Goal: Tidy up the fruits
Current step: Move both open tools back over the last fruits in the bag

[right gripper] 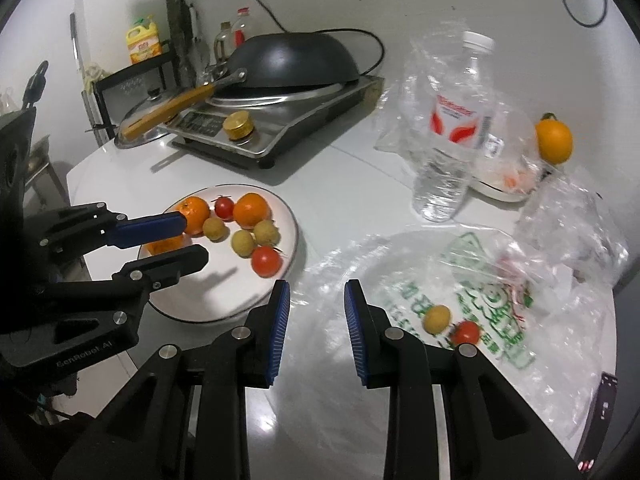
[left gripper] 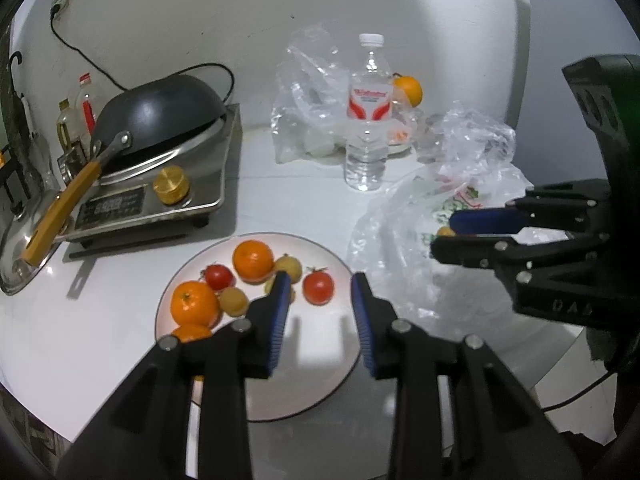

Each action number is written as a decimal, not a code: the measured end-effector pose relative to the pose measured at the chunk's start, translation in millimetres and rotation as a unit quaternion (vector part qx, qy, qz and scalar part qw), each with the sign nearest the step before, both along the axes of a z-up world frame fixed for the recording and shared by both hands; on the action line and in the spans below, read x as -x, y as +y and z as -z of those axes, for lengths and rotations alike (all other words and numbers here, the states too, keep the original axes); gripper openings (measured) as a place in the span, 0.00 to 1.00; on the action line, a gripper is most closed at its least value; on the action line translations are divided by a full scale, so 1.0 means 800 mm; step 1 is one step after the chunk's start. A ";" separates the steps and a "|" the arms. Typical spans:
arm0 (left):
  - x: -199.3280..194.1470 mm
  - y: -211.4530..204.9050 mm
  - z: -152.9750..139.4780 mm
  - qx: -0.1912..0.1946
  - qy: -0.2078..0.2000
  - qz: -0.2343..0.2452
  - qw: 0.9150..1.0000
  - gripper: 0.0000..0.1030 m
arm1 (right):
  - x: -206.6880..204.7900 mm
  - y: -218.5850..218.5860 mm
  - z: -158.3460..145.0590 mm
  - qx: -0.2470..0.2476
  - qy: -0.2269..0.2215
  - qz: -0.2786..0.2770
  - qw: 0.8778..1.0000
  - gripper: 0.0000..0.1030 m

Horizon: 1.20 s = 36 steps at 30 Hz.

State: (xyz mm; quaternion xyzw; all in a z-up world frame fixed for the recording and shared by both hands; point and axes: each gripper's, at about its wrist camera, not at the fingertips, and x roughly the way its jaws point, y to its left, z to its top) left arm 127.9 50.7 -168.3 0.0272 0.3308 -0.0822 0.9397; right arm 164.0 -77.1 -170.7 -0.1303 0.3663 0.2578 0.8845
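A white plate [left gripper: 320, 376] [right gripper: 188, 300] holds oranges [left gripper: 253, 260] [right gripper: 251, 209], red tomatoes [left gripper: 318, 286] [right gripper: 266, 261] and small yellow-brown fruits [right gripper: 243, 243]. My left gripper [left gripper: 320, 312] [right gripper: 192, 240] hovers open and empty over the plate. My right gripper [right gripper: 316, 312] [left gripper: 444, 232] is open and empty above the table between the plate and a clear plastic bag [right gripper: 460, 280]. On the bag lie a yellow-brown fruit [right gripper: 437, 319] and a tomatoe [right gripper: 465, 332]. Another orange [left gripper: 408, 90] [right gripper: 554, 142] sits at the back.
A water bottle [left gripper: 367, 120] [right gripper: 452, 132] stands behind the bag among more crumpled plastic [left gripper: 308, 92]. An induction cooker with an upturned black wok [left gripper: 160, 116] [right gripper: 296, 60] sits at the back left, its wooden handle [left gripper: 60, 212] sticking out. Oil bottles [left gripper: 72, 120] stand by the wall.
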 end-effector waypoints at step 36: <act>-0.035 -0.165 -0.020 -0.055 -0.001 0.078 0.995 0.50 | -0.006 -0.181 0.004 -0.043 -0.010 0.063 0.997 0.29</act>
